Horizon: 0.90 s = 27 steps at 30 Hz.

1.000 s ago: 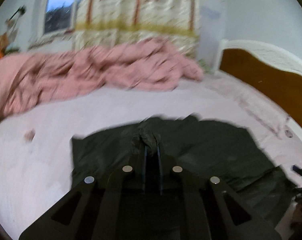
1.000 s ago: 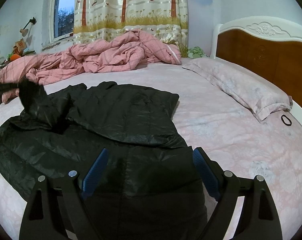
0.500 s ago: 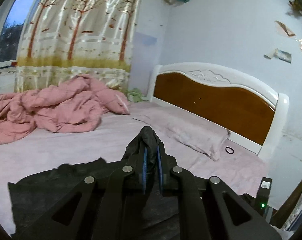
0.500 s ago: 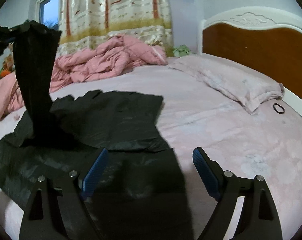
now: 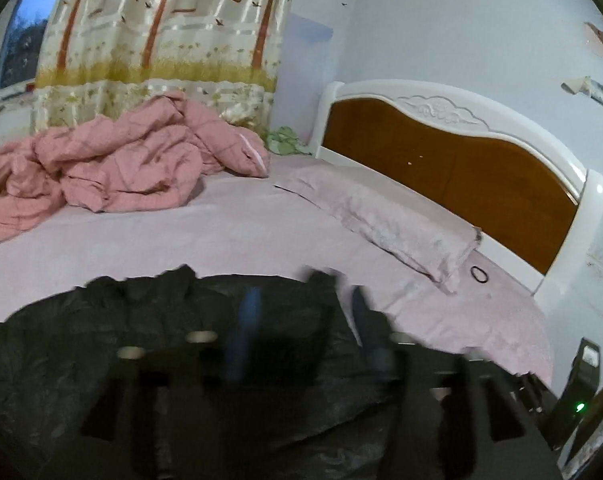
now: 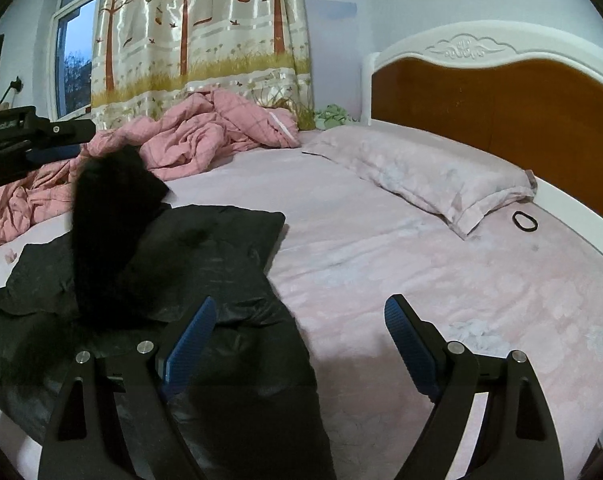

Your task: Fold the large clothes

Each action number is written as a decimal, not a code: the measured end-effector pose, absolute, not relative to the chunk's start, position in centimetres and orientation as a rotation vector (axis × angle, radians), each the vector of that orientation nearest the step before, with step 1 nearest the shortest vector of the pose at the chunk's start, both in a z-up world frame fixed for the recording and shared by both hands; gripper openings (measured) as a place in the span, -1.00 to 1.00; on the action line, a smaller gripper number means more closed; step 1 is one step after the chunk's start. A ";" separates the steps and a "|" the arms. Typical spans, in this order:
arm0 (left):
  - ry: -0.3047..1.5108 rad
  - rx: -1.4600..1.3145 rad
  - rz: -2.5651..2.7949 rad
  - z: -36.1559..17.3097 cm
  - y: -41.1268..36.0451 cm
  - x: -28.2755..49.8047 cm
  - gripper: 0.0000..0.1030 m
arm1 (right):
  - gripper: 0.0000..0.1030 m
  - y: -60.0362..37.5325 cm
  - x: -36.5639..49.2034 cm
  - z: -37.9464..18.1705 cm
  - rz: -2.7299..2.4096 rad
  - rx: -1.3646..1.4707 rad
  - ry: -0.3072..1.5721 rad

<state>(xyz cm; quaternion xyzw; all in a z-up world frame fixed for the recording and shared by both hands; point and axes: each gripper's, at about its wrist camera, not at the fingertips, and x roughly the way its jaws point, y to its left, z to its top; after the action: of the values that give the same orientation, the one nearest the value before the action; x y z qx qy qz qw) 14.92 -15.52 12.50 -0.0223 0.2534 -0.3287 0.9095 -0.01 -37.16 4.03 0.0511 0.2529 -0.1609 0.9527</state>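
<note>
left gripper (image 6: 57, 142) jaws parted, sleeve (image 6: 109, 232) released

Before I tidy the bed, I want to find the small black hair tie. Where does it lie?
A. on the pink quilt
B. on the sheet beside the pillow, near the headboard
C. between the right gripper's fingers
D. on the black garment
B: the hair tie lies flat on the sheet just beside the pillow, below the headboard.

Both grippers aloft, jaws apart

Right gripper (image 6: 297, 336) points forward, jaws spread wide, nothing between them; left gripper (image 5: 301, 320) is motion-blurred, jaws parted; it reaches in level at upper left (image 6: 41, 136).
</note>
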 end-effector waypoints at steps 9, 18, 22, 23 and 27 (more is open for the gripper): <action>0.413 -0.010 -0.514 14.2 -8.6 11.9 0.87 | 0.70 -37.2 0.3 3.7 -0.261 0.143 0.542; 0.412 0.067 -0.339 11.0 -1.1 9.8 0.89 | 0.70 -38.2 2.4 3.2 -0.156 0.249 0.617; 0.474 0.083 -0.273 8.2 1.6 10.2 0.89 | 0.55 -37.6 5.9 4.0 -0.073 0.217 0.675; 0.496 0.072 -0.255 7.5 2.4 10.4 0.89 | 0.55 -37.5 7.0 4.2 -0.059 0.204 0.690; 0.557 0.013 -0.230 5.4 5.3 10.9 0.89 | 0.49 -36.8 12.5 3.3 0.011 0.136 0.844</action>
<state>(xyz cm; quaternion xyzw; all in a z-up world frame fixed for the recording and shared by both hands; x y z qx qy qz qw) 10.91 5.34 5.45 0.0063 0.2744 -0.1131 0.9549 12.54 -36.84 3.25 0.0660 0.4092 0.0056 0.9100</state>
